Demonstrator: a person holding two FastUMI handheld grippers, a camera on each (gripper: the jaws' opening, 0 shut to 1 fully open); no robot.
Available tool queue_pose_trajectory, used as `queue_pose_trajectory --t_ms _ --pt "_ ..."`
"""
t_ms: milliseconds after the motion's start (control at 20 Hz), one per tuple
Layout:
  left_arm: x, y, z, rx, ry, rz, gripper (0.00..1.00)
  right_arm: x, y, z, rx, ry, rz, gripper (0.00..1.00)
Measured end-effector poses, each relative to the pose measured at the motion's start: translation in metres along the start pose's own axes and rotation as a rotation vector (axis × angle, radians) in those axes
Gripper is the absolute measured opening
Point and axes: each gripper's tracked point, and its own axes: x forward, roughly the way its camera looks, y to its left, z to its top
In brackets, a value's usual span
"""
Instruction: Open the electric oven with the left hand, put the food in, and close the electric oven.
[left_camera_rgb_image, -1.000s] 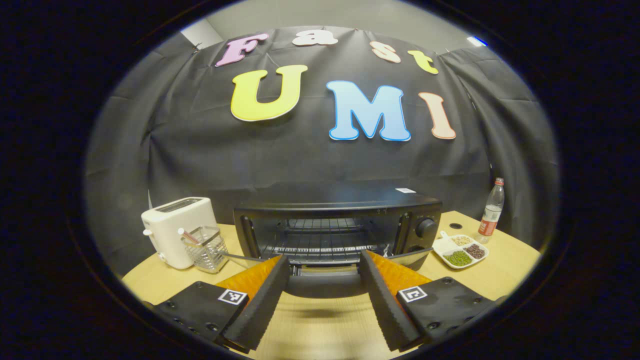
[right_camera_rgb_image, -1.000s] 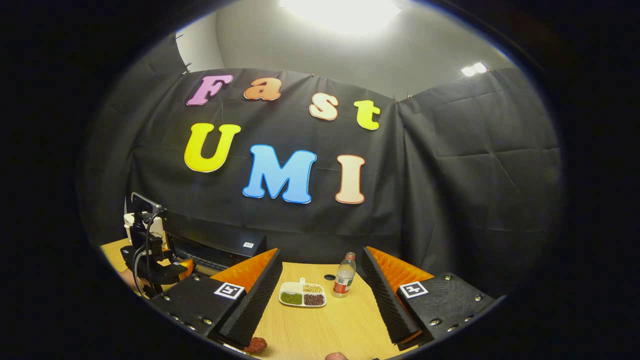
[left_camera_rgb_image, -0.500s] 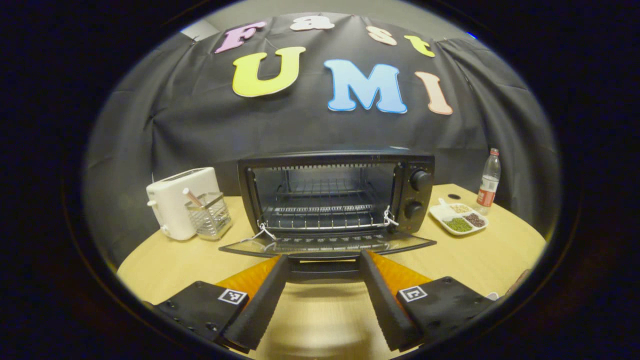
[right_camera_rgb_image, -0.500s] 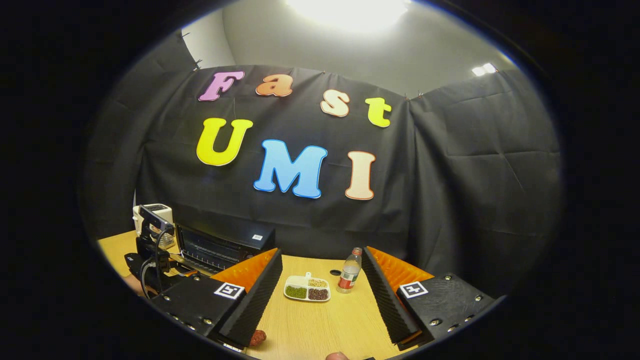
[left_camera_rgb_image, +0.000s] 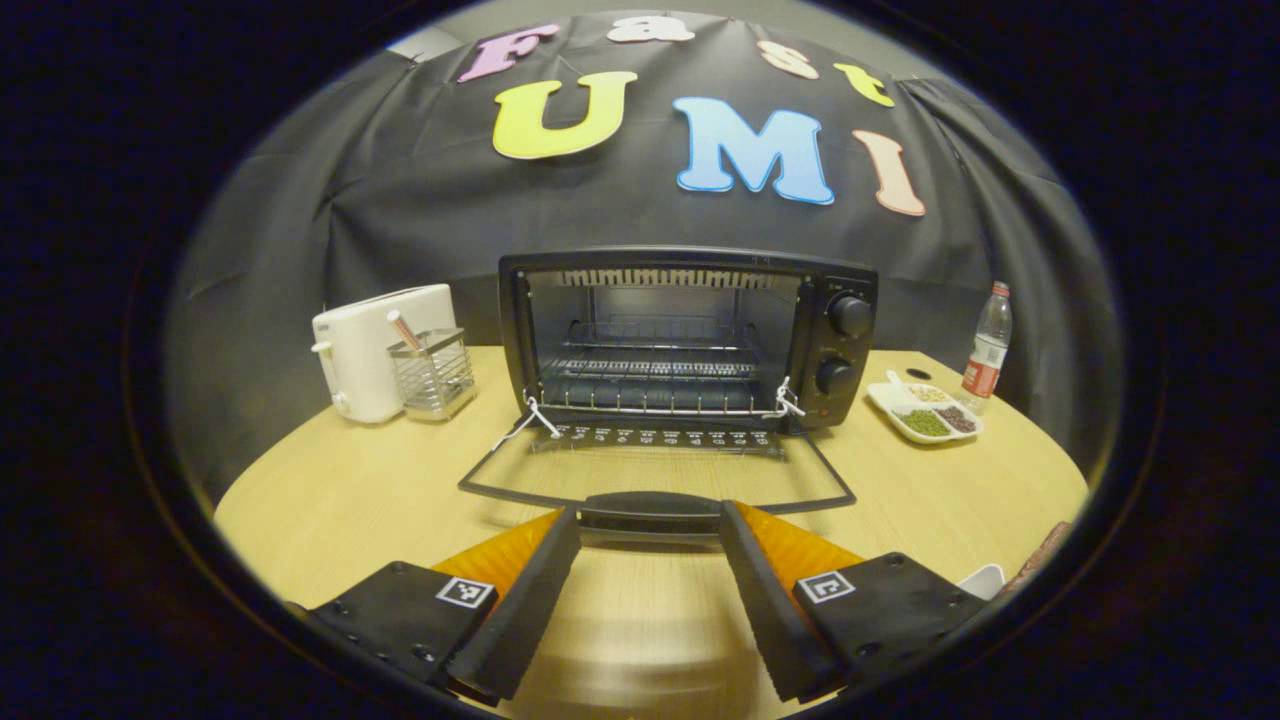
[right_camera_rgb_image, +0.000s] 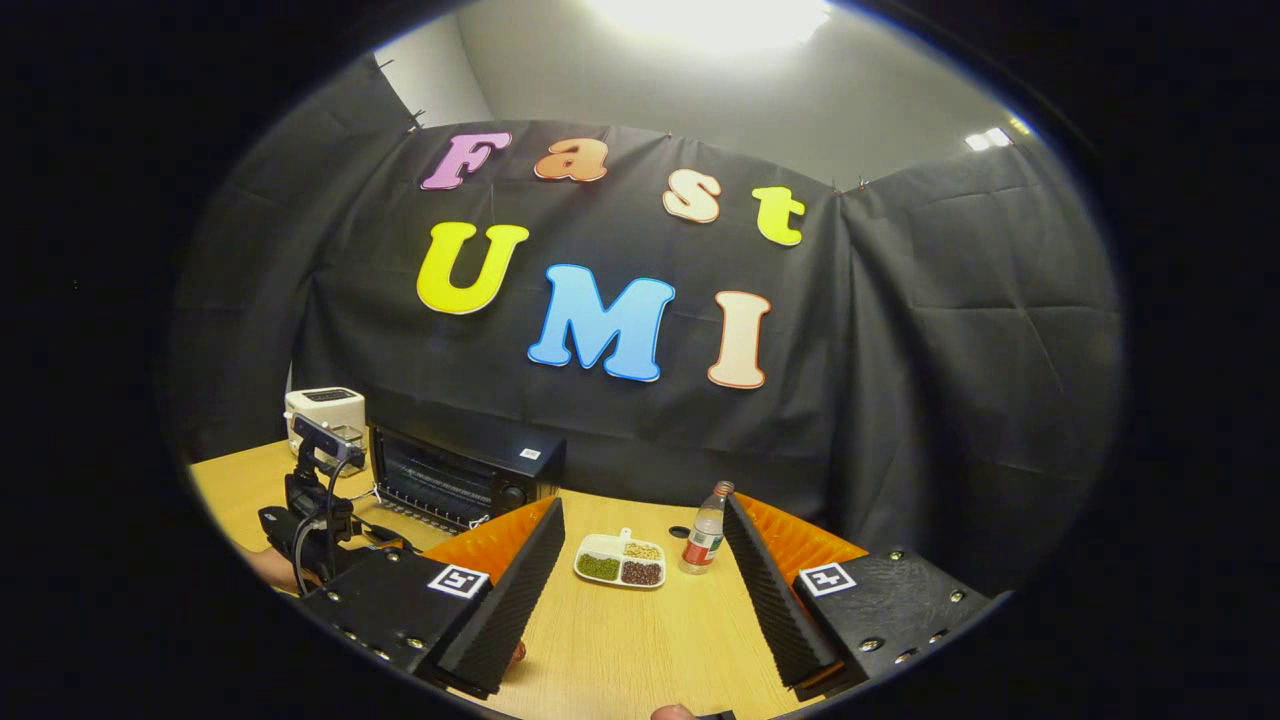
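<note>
Oven: the black electric oven with two round knobs (left_camera_rgb_image: 690, 335) stands at the back of the pale wooden table (left_camera_rgb_image: 360, 490); its glass door with a black bar handle (left_camera_rgb_image: 655, 480) lies folded down flat toward the camera, wire rack bare inside.
Done: opening looks complete.
Left to do: loading the food and closing the door, by my reading.
Left gripper: the left gripper (left_camera_rgb_image: 648, 575) sits just short of the door handle, jaws wide apart, nothing between them; whether the fingertips touch the handle is hard to tell.
Right gripper: the right gripper (right_camera_rgb_image: 640, 590) hangs over the table to the right of the oven, jaws wide, empty, pointed toward the white divided dish of beans (right_camera_rgb_image: 620, 560) and the clear plastic bottle with a red label (right_camera_rgb_image: 707, 528).
Food: a small reddish piece (right_camera_rgb_image: 515, 655) peeks out under the right gripper's near finger, mostly hidden; I cannot say what it is.
Cut off: a white object and a dark reddish shape (left_camera_rgb_image: 1040, 552) at the left gripper view's right edge, unclear.
Other: white toaster (left_camera_rgb_image: 372, 350) and wire mesh holder (left_camera_rgb_image: 432, 372) stand left of the oven.
</note>
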Motion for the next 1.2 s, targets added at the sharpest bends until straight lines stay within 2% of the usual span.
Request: queue_pose_trajectory --t_ms 50,100,200,350,400,600,850,950,1050,1200 --pt "-0.011 -0.001 0.004 -0.003 -0.009 0.002 0.99 -0.001 0.002 -0.003 0.008 0.006 0.019 0.97" --pt "-0.024 -0.002 0.011 -0.006 -0.026 0.004 0.95 -0.001 0.004 -0.008 0.019 0.015 0.041 0.97" --pt "-0.054 -0.004 0.032 -0.014 -0.077 0.007 0.94 -0.001 0.011 -0.020 0.056 0.045 0.097 0.97" --pt "-0.103 -0.008 0.070 -0.012 -0.166 0.012 0.98 0.001 0.023 -0.045 0.128 0.117 0.179 0.97" --pt "-0.122 -0.010 0.084 -0.005 -0.197 0.013 0.91 0.001 0.027 -0.057 0.143 0.149 0.203 0.97" --pt "-0.187 -0.006 0.134 0.020 -0.304 0.028 0.98 0.004 0.047 -0.097 0.214 0.284 0.301 0.97" --pt "-0.247 -0.003 0.180 0.007 -0.392 0.028 0.94 0.012 0.066 -0.129 0.307 0.411 0.347 0.97" --pt "-0.260 -0.002 0.191 0.006 -0.410 0.015 0.98 0.015 0.080 -0.144 0.350 0.480 0.369 0.97" --pt "-0.270 0.002 0.202 0.011 -0.428 0.004 0.98 0.017 0.091 -0.159 0.405 0.539 0.378 0.99" --pt "-0.279 0.009 0.215 0.033 -0.460 -0.004 0.98 0.010 0.104 -0.189 0.476 0.650 0.371 0.97"
